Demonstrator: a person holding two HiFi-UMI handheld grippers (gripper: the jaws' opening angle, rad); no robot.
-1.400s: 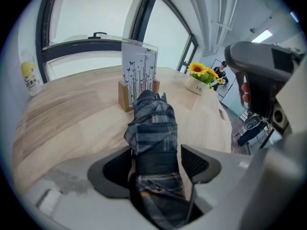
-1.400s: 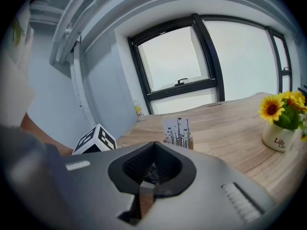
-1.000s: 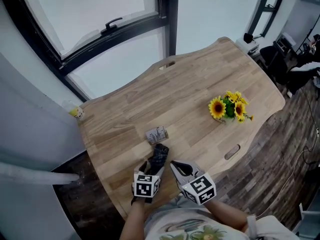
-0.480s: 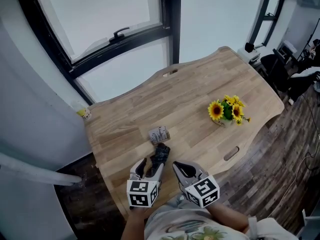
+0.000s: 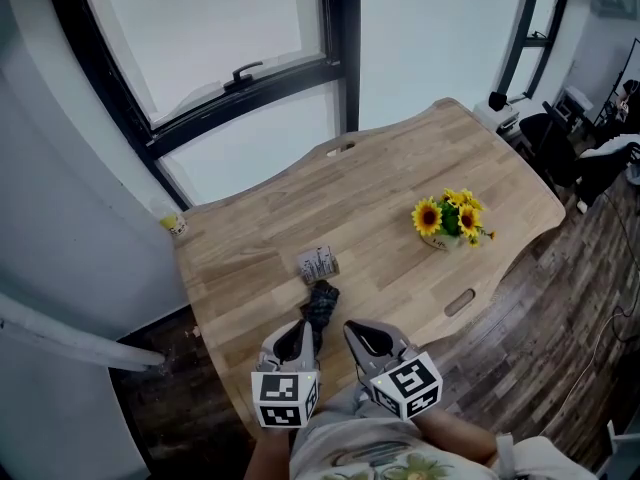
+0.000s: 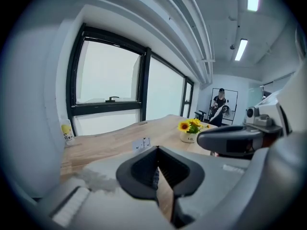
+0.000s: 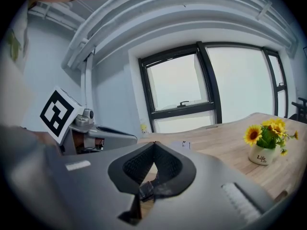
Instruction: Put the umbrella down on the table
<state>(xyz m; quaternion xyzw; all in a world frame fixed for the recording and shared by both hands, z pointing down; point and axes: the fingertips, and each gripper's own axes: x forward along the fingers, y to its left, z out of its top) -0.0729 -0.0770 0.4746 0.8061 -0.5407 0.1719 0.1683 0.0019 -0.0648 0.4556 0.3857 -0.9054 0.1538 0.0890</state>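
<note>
The umbrella [image 5: 320, 301] lies on the counter [image 5: 400, 173], well apart from the sunflower pot [image 5: 446, 224], towards the near edge. Left gripper [image 5: 299, 330] and right gripper [image 5: 352, 330] hang just beside it, both with jaws together, the left holding nothing. Risk: a low pass by either gripper could nudge it off that edge.

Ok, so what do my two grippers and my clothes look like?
The left gripper and right gripper are light grey shells with black ribbed fingers that taper to a point. Each carries a white cube with black square markers. You wear a white top with a green print.
</note>
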